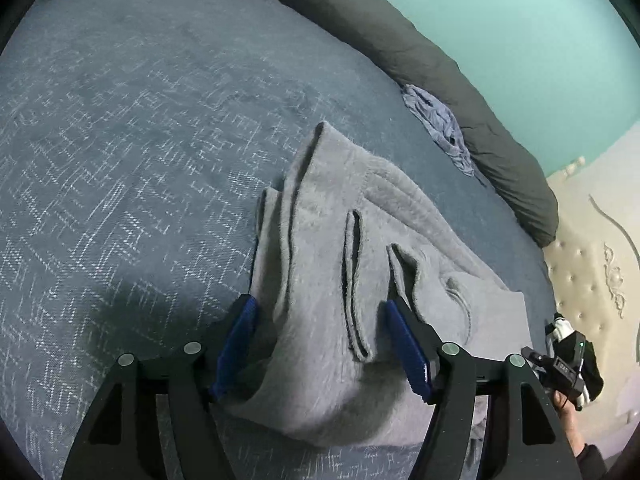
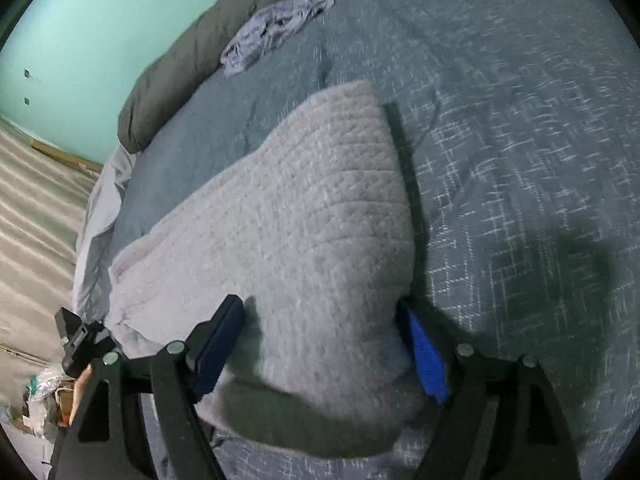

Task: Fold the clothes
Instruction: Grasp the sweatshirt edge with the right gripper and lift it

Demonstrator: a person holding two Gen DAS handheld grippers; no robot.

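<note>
We see the grey garment point(image 1: 360, 280) folded on the blue bed point(image 1: 120, 160). Left gripper point(image 1: 320, 328) at six o'clock: fingers apart, straddling the cloth. Right gripper point(image 2: 324, 332) likewise spread, seemingly unclamped, though blur hinders. Lilac cloth point(image 1: 440, 120) at two o'clock.

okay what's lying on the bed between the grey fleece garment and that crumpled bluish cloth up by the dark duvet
Nothing: only bare blue bedspread lies between the grey fleece garment and the crumpled bluish cloth. The right wrist view shows that stretch most plainly; the left wrist view agrees.
</note>
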